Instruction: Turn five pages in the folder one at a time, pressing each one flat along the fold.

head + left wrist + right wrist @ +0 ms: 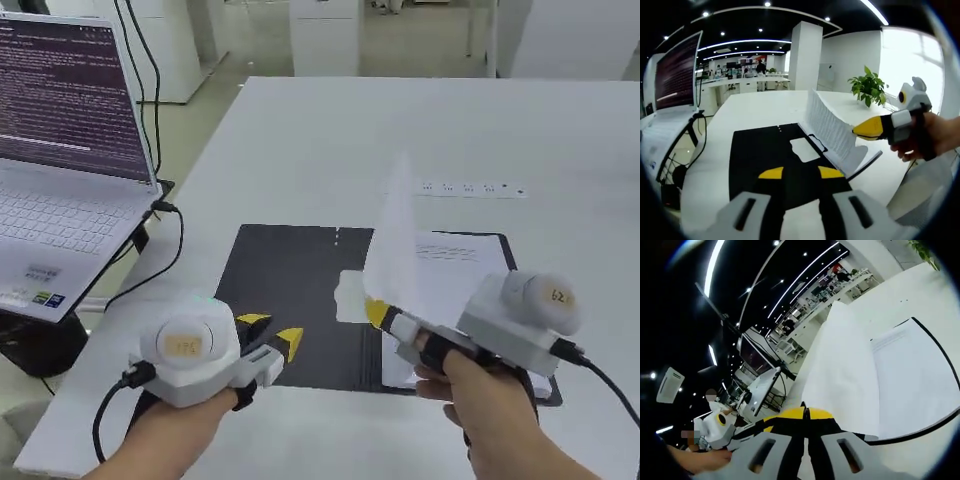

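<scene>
Standing upright mid-turn over the open folder [290, 290] on the counter [400, 130], one page [395, 245] is clamped in the right gripper [378, 314]; the left gripper [272, 334] hovers, jaws apart, over its left half. Flattening remains; the count of pages turned is unclear.

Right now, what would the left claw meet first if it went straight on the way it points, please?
Probably the folder's black cover, lying just ahead of the open left claw. If it skims above that, the lifted page comes next; depth is unclear.
</scene>
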